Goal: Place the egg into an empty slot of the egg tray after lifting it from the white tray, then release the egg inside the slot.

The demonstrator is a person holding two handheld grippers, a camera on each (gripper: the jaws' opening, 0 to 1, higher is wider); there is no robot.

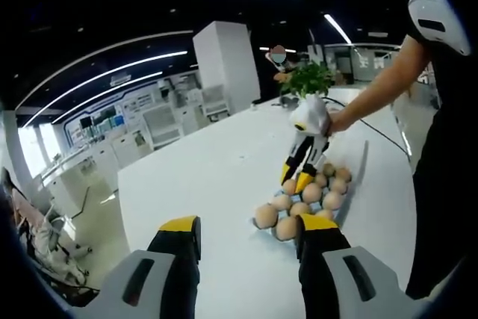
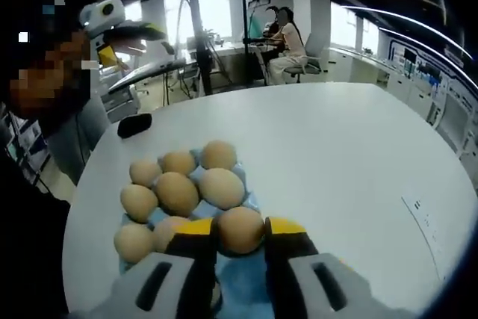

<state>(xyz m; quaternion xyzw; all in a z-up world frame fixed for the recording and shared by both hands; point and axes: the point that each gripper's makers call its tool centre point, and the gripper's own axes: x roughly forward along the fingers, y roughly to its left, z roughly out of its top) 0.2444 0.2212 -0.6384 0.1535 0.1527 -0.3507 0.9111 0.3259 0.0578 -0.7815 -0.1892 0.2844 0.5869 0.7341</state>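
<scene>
While the right hand-held gripper (image 2: 240, 233) has its yellow-tipped jaws closed on an egg (image 2: 240, 229), the task looks to be in its later half: the egg is already lifted and brought over the blue egg tray (image 2: 243, 293), and what remains, as I judge it, is to settle it into a free slot and let go. In the right gripper view the held egg sits squarely between the two jaws, at the near edge of the tray, with the other eggs (image 2: 177, 192) packed just beyond and to the left of it. Whether the egg already rests in a slot or hangs just above one I cannot tell, since the jaws hide the tray beneath it. No white tray can be made out with certainty.

From the left gripper view, the right hand-held gripper (image 1: 297, 178) is seen tilted down onto the far side of the egg cluster (image 1: 302, 203) on the white desk (image 1: 209, 177), held by a person's hand (image 1: 337, 119). The left hand-held gripper (image 1: 246, 248) hovers near the tray, jaws wide apart and holding nothing.
</scene>
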